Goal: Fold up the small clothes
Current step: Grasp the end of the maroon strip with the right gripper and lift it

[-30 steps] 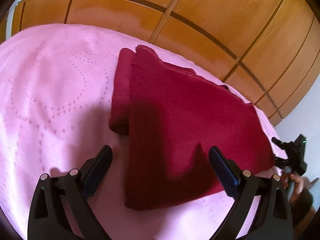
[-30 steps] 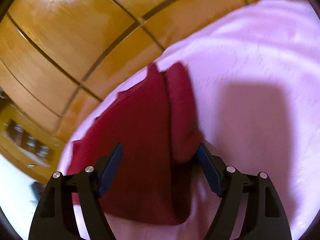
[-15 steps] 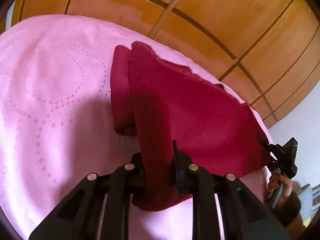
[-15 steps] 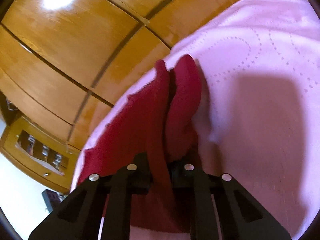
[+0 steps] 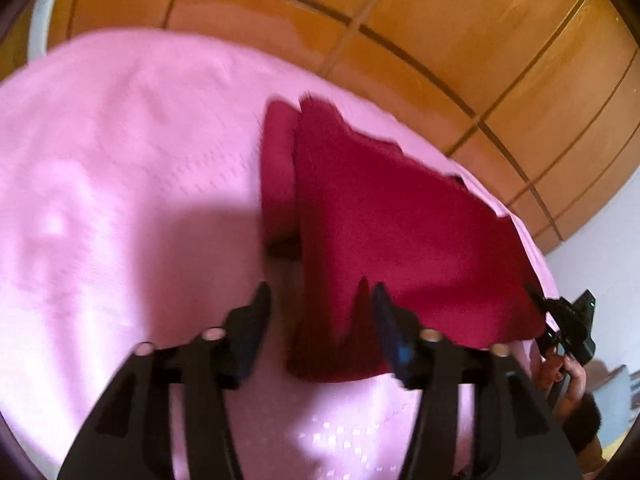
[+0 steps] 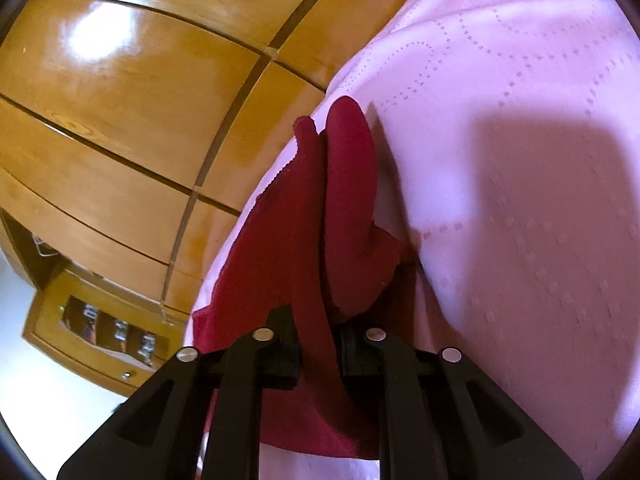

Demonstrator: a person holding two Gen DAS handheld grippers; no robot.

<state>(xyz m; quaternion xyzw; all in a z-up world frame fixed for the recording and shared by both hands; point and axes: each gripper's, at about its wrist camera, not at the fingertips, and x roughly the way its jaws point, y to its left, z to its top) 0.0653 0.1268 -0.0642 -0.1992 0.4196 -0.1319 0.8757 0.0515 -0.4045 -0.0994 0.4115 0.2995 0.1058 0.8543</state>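
Right wrist view: my right claw clamps the red garment's near hem — left claw, jaws just reopened, stands apart astride that hem; I reckon it needs regripping before folding.

Left wrist view: garment is laid on the bedspread, toward the far-right part of it. A folded strip is seen along the garment's left edge. Wardrobe panels are placed behind the bed. Left gripper is held at the garment's near edge, w/ the near-left corner lying between the parted fingers (neither pad appears to press on it). Right gripper is found at the garment's near-right corner.

Right wrist view: right gripper is closed on the garment edge; bedspread is spread to the right, wardrobe panels to the left and behind.
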